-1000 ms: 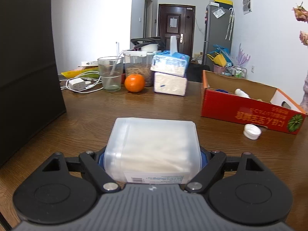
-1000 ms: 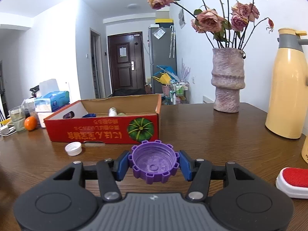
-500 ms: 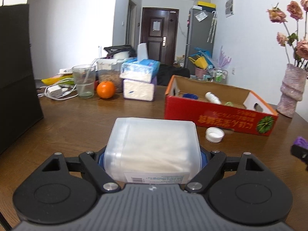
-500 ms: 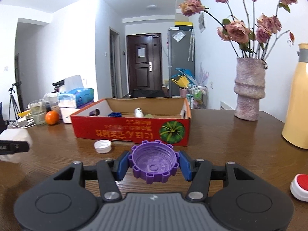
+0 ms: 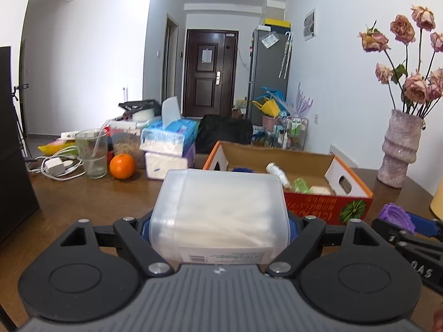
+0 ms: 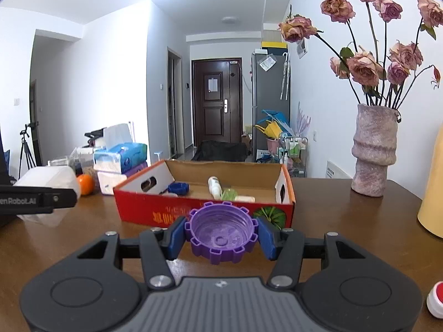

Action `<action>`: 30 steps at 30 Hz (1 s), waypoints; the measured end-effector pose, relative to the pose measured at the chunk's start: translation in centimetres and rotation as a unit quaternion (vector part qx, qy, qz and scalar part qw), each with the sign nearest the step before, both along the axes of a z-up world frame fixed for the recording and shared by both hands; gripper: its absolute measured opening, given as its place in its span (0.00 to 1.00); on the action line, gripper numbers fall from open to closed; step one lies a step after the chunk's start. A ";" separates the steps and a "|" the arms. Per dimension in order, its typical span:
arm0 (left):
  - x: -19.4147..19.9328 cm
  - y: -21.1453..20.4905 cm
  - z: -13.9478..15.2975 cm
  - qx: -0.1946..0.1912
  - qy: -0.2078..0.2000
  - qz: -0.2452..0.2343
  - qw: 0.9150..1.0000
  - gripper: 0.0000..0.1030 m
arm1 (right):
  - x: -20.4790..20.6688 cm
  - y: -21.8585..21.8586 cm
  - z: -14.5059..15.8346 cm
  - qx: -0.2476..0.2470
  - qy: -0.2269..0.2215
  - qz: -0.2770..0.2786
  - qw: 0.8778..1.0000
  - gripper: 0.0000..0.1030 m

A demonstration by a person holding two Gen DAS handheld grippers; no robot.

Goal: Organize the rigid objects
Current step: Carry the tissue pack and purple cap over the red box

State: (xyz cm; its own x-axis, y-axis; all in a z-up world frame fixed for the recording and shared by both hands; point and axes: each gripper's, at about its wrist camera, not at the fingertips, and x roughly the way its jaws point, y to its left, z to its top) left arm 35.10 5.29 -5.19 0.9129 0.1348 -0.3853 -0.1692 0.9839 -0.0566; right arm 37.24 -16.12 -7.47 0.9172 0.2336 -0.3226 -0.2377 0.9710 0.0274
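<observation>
My left gripper [image 5: 218, 225] is shut on a translucent plastic box [image 5: 218, 213] with a barcode label, held above the wooden table. My right gripper [image 6: 221, 233] is shut on a purple toothed cap [image 6: 221, 232], its hollow side facing the camera. Ahead of both stands an open red cardboard box [image 6: 205, 210] [image 5: 326, 204] that holds a blue cap [image 6: 178, 187], a small white bottle [image 6: 213, 186] and a green item [image 6: 229, 193]. In the left wrist view the purple cap [image 5: 396, 215] shows at the right edge; in the right wrist view the plastic box [image 6: 47, 179] shows at the left.
An orange [image 5: 121, 166], a glass [image 5: 92, 153], stacked tissue packs [image 5: 169, 149] and a white charger with cable [image 5: 54, 166] sit at the back left. A vase of dried roses [image 6: 373, 152] and a yellow jug [image 6: 433, 188] stand at the right. A red-topped white item [image 6: 436, 300] lies near right.
Both grippers have risen and come closer to the red box, each keeping its load. The left view has swung right, so the black object at the left has almost left the picture.
</observation>
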 end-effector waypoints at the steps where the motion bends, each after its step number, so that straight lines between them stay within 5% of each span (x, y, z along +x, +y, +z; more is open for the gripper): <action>1: 0.3 -0.2 0.1 -0.001 -0.002 -0.001 1.000 0.81 | 0.3 0.1 0.2 0.002 -0.002 0.000 1.000 0.52; 30: 11.7 -1.0 0.5 -0.040 -0.014 0.000 0.999 0.81 | 10.4 0.9 0.6 0.028 -0.011 -0.020 0.999 0.52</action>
